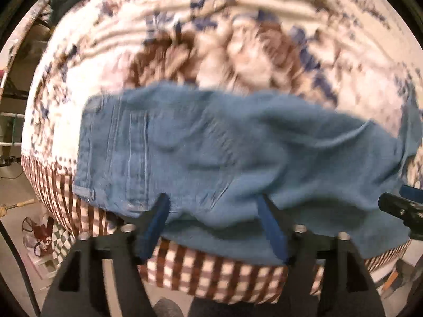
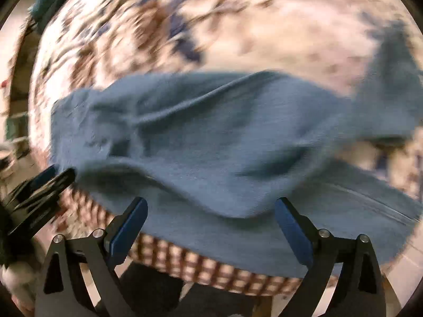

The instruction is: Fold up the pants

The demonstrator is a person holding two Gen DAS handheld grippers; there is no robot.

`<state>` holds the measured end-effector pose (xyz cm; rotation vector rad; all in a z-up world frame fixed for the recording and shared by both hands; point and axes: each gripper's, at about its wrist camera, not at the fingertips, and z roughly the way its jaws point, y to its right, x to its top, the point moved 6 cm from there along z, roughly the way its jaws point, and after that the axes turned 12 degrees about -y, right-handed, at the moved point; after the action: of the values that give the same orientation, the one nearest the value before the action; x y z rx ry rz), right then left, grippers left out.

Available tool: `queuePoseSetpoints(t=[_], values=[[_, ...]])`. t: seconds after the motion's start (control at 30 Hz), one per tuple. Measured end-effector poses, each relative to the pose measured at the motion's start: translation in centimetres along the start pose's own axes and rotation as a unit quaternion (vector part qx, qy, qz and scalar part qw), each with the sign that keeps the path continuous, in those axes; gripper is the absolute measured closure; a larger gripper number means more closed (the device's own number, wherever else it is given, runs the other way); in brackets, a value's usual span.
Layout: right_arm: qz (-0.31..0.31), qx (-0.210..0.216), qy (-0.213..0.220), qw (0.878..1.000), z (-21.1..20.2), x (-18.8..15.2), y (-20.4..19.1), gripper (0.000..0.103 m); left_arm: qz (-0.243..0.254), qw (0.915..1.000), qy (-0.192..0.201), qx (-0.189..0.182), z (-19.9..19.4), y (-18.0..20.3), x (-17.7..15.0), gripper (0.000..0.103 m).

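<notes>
The light blue denim pants (image 1: 224, 153) lie folded lengthwise across a bed covered with a cream bedspread printed with brown and blue flowers (image 1: 264, 52); one section runs off toward the upper right in the right wrist view. The near edge of the pants hangs over the brown-and-white checked border of the bedspread (image 1: 211, 277). The left gripper (image 1: 214, 211) is released, blue pads spread, with the cloth edge between them but not pinched. The right gripper (image 2: 211, 211) is also released, spread wide above the fabric. Cluttered floor items (image 1: 42, 235) lie beside the bed.
</notes>
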<state>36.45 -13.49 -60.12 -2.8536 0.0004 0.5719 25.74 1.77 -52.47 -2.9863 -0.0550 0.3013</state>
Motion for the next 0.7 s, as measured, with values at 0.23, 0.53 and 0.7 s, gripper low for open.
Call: queuePoseSetpoints(t=[0.23,0.53,0.7], values=[[0.073,-0.107,0.047,0.990,-4.8,2.4,7.6,0.004,0.014,0.9990,0.038,-0.020,-1.9,5.4,3.5,0.019],[0.229,-0.081,0.072,0.967,-8.6,12.7,20.8,0.004,0.031,0.9987,0.041,0.005,1.6,10.8,6.8,0.019],[0.265,-0.064,0.040,0.961,-6.8,18.4,24.5,0.018,0.036,0.9988,0.029,0.018,3.5,11.9,7.5,0.019]])
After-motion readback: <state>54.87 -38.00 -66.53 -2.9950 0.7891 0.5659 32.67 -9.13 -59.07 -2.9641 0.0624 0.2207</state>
